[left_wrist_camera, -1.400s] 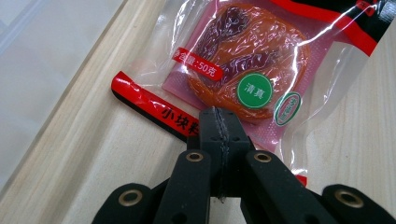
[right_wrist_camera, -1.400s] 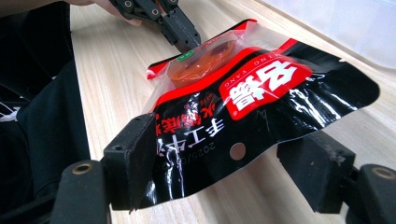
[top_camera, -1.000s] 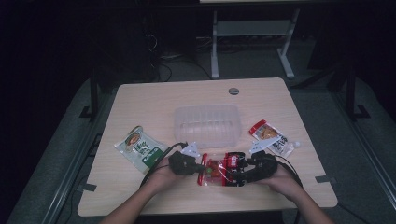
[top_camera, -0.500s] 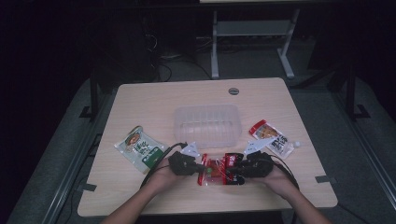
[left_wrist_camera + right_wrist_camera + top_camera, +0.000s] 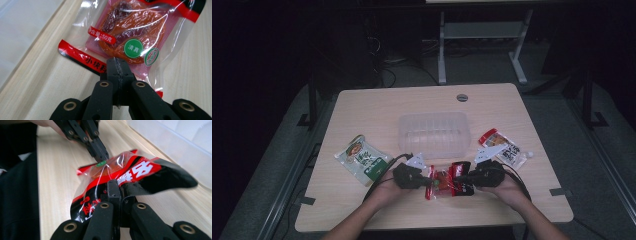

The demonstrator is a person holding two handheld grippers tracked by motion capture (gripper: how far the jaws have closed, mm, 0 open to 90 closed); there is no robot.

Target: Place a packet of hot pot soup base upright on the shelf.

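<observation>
Since the earlier frame my right gripper [image 5: 460, 178] has been closing its jaws, and they now pinch the black-and-red end of the red snack packet [image 5: 444, 182]; little else has shifted, and both hands sit where they were near the front edge of the table [image 5: 377, 105].

Going left to right in the high view: the green-and-white packet [image 5: 363, 160] lies flat at the left, well apart from the work and unchanged. Next comes my left gripper [image 5: 430, 181], jaws clamped together on the packet's left edge. In the left gripper view the black tips [image 5: 117, 65] meet on the red strip [image 5: 82, 57] at the clear film's border, with the orange contents and a green round label beyond them. The red snack packet lies between the two grippers, just in front of the clear plastic container [image 5: 433, 134]. In the right gripper view that end is lifted and crumpled off the wood, with the left gripper's jaws [image 5: 101, 157] biting the far side. At the right, the orange-and-white packet [image 5: 502, 148] rests behind my right hand [image 5: 507, 187], where it was before.
</observation>
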